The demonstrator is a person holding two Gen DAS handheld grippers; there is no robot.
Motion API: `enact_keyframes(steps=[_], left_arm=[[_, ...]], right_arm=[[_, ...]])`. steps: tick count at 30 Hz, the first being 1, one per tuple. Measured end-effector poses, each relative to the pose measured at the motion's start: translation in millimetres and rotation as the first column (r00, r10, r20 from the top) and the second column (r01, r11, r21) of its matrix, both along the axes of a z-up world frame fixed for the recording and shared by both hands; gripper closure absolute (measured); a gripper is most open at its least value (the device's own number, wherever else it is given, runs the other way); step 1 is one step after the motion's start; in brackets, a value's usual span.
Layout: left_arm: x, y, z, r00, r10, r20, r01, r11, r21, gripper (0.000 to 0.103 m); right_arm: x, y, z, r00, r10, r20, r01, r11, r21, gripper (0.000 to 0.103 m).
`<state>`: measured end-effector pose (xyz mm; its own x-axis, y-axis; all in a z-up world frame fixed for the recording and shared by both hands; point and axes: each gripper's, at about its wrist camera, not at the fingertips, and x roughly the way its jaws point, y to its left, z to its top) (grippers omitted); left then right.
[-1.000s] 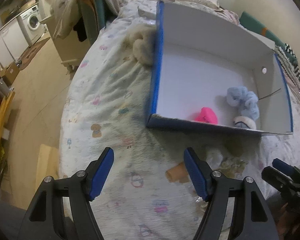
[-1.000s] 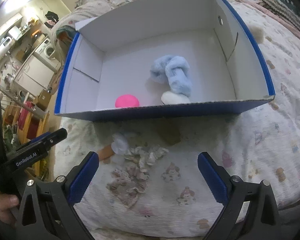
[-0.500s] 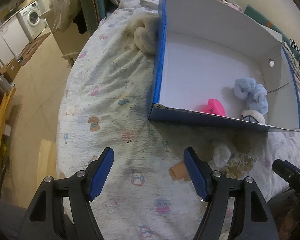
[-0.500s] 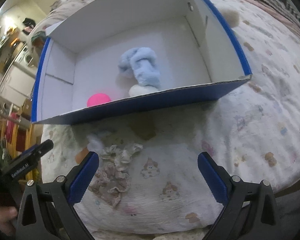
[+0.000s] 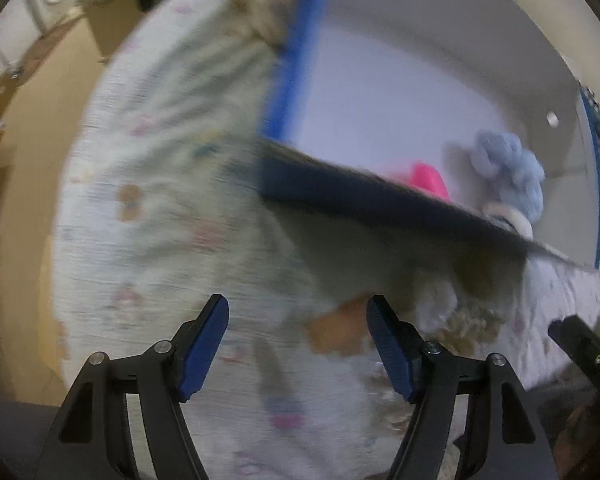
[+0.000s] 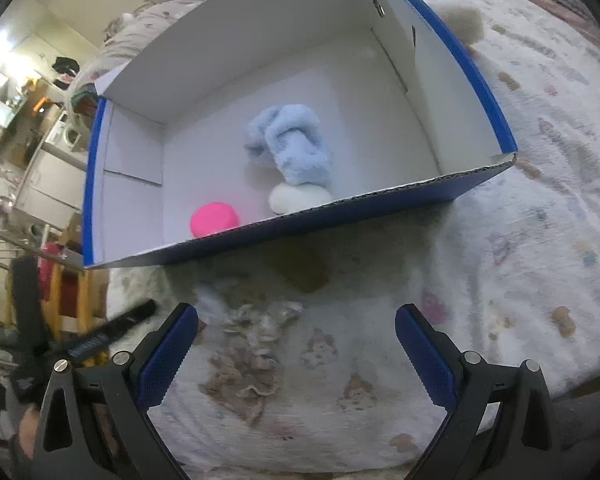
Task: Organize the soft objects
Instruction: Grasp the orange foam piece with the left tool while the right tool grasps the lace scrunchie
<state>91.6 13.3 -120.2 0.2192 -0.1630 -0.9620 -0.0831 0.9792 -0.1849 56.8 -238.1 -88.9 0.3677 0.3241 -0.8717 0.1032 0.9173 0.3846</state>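
Overhead, both claws pointed down at a bed's printed sheet [image 6: 520, 240]. Nothing sat between the wide-apart jaws of the right gripper [image 6: 296, 344]. A crumpled beige floral scrunchie [image 6: 248, 356] lay just ahead of its left finger. Beyond that sat a blue-and-white cardboard box [image 6: 380, 212] holding a pale blue fluffy scrunchie [image 6: 296, 152], a pink ball [image 6: 214, 219] and a white soft piece [image 6: 296, 197]. The left gripper [image 5: 298, 344] was also parted and empty; an orange object [image 5: 332, 330], blurred, lay beside its right finger.
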Motion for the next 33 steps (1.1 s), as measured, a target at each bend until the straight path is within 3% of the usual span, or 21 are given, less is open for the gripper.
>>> enact_keyframes(steps=[4, 5, 9, 10, 11, 17, 19, 21, 26, 29, 33], left_arm=[[9.1, -14.6, -13.5, 0.998, -0.036, -0.043, 0.034, 0.999, -0.04, 0.048], [11.0, -16.4, -18.2, 0.997, -0.039, -0.062, 0.036, 0.998, -0.051, 0.056], [18.8, -13.9, -29.8, 0.995, -0.019, -0.101, 0.011, 0.997, -0.08, 0.072], [20.4, -12.7, -29.4, 0.995, -0.02, -0.101, 0.01, 0.996, -0.092, 0.091], [21.7, -11.6, -29.6, 0.994, -0.026, -0.107, 0.013, 0.993, -0.12, 0.097], [18.1, -5.1, -8.5, 0.998, -0.031, -0.046, 0.024, 0.989, -0.143, 0.097], [16.1, -2.1, 3.4, 0.999, -0.032, -0.007, 0.031, 0.991, -0.129, 0.097], [13.2, 1.8, 12.9, 0.999, -0.031, 0.02, 0.034, 0.992, -0.12, 0.097], [3.8, 10.5, 23.3, 0.999, -0.026, 0.043, 0.031, 0.995, -0.1, 0.097], [-13.0, 16.5, 25.1, 0.998, -0.023, 0.053, 0.027, 0.995, -0.092, 0.097], [-18.5, 10.2, 31.5, 0.998, -0.016, 0.067, 0.02, 0.998, -0.064, 0.097]], right_arm=[[1.1, -3.6, -2.7, 1.0, 0.01, -0.011, -0.009, 0.997, 0.075, 0.0], [1.6, -4.3, -3.9, 1.0, 0.01, -0.017, -0.008, 0.996, 0.088, 0.0], [0.9, -6.3, -6.0, 1.0, 0.014, -0.019, -0.012, 0.995, 0.1, 0.0], [1.2, -6.1, -6.3, 1.0, 0.016, -0.02, -0.014, 0.995, 0.101, 0.0], [0.9, -7.2, -7.8, 1.0, 0.017, -0.021, -0.015, 0.995, 0.102, 0.0], [4.6, -6.5, -13.1, 0.999, 0.022, -0.045, -0.017, 0.992, 0.124, 0.001], [5.1, -4.7, -15.3, 0.998, 0.026, -0.05, -0.019, 0.992, 0.128, 0.033], [6.2, -4.0, -19.3, 0.997, 0.032, -0.066, -0.024, 0.993, 0.117, 0.045], [11.8, -1.2, -41.5, 0.988, 0.035, -0.15, -0.006, 0.982, 0.191, 0.046], [18.0, 9.7, -46.4, 0.986, 0.048, -0.159, -0.022, 0.986, 0.163, 0.046], [27.0, 30.1, -50.6, 0.984, 0.087, -0.158, -0.072, 0.993, 0.098, 0.08]])
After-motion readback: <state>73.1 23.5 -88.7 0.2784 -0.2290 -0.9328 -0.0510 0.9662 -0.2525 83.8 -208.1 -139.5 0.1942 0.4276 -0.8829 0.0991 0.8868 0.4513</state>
